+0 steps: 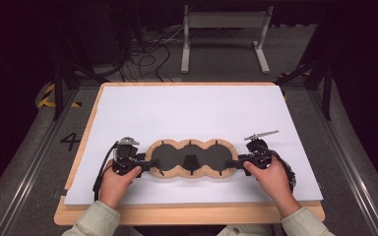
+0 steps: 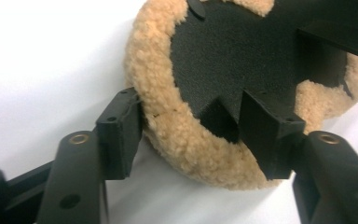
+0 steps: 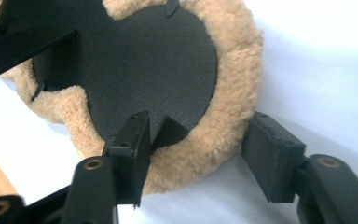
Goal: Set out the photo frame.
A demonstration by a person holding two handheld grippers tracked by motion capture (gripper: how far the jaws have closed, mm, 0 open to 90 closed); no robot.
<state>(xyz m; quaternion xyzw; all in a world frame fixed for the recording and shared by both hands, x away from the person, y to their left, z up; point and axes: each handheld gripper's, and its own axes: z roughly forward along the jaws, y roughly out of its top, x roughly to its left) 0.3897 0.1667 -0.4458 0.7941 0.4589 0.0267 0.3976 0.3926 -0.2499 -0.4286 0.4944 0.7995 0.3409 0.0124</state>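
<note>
A three-lobed pad [image 1: 189, 158] with a tan fleece rim and a black inner face lies flat on the white sheet [image 1: 187, 108], near its front. My left gripper [image 1: 150, 164] lies level at the pad's left end. In the left gripper view its jaws straddle the fleece rim [image 2: 186, 135]: one pad brushes the outer fluff, the other sits over the black face. My right gripper [image 1: 231, 164] is at the pad's right end. In the right gripper view one jaw rests by a notch in the black face [image 3: 158, 79], and the other stands clear of the fleece [image 3: 233, 93]. Neither squeezes the rim.
The white sheet covers a wooden board [image 1: 187, 214] whose front edge lies just before the person's hands. Black straps cross the pad's middle lobe [image 1: 191, 162]. Beyond the table stand a grey metal frame [image 1: 224, 29] and loose cables [image 1: 147, 54] on the floor.
</note>
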